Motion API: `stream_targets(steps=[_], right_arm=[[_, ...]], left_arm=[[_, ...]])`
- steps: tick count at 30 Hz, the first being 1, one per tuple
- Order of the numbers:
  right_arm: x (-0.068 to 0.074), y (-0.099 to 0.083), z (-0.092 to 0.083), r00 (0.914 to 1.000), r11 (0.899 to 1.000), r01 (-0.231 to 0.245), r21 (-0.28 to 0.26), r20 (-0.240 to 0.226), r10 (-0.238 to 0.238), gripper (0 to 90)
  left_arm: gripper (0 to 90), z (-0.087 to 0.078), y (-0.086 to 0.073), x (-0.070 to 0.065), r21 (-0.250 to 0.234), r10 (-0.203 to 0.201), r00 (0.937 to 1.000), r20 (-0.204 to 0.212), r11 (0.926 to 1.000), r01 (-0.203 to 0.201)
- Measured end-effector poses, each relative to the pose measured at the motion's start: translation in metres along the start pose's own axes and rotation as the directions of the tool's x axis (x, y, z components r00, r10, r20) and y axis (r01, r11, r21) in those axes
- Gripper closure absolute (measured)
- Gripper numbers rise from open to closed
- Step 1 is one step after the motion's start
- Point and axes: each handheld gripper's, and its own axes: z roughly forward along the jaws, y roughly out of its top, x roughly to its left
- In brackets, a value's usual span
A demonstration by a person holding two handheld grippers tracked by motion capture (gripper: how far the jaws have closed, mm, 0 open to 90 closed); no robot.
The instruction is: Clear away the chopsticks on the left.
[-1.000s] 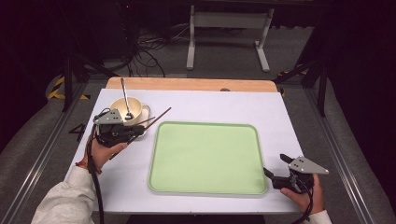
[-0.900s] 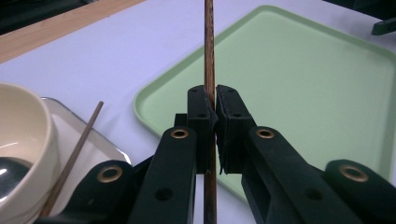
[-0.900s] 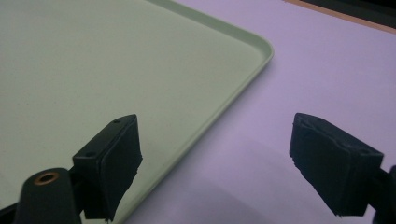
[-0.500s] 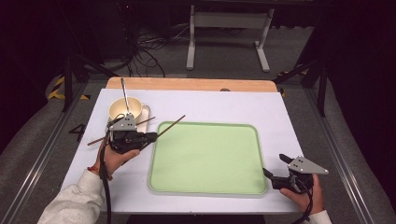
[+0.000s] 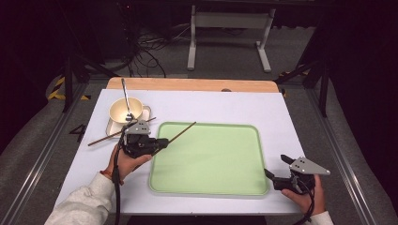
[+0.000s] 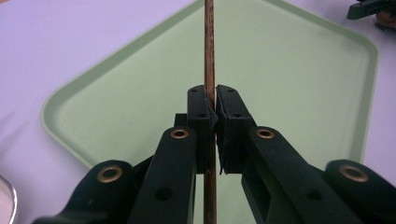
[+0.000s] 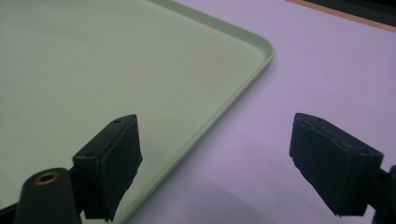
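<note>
From the high view, your left gripper [image 5: 157,145] pinches a chopstick [image 5: 180,132] at the tray's [image 5: 211,187] left edge. The stick's long axis runs on a slant, from low-left by your hand up-right over the tray's near-left corner, its free tip pointing toward the tray's far side. A second chopstick [image 5: 105,137] lies on the table just beside the bowl [image 5: 126,110], which holds a spoon [image 5: 126,96]. Your right gripper [image 5: 274,176] rests well apart at the tray's near-right corner, so the left hand is the nearer one for setting the stick down.

In the left gripper view, the pads [image 6: 201,112] press together on the chopstick [image 6: 209,56], which stands straight up between them and crosses the green tray [image 6: 303,93] beyond. The stick runs across the jaws' closing line, so I judge that lowering it flat onto the tray means tipping the wrist to lay that axis level.

In the right gripper view, your right fingers [image 7: 114,154] are spread wide with nothing between them, over the tray's [image 7: 224,65] corner and the table [image 7: 317,60].
</note>
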Motion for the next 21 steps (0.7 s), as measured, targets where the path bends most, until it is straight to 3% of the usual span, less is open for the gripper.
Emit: stream_targets(steps=[8,13,21], right_arm=[[0.001,0.001,0.000,1.0000,1.000,0.005,-0.002,-0.001,-0.005,16.9],[0.001,0.000,0.001,1.0000,1.000,0.005,0.001,0.000,-0.005,16.9],[0.001,0.000,0.001,1.0000,1.000,0.004,0.003,0.000,-0.004,16.9]], left_arm=[[85.2,0.017,0.003,-0.009,0.020,0.000,0.9997,0.024,0.9998,-0.001],[85.2,0.031,0.003,-0.017,0.053,0.012,0.9994,0.031,0.9985,-0.014],[85.1,0.054,-0.001,-0.023,0.102,-0.003,0.9992,0.040,0.9948,-0.001]])
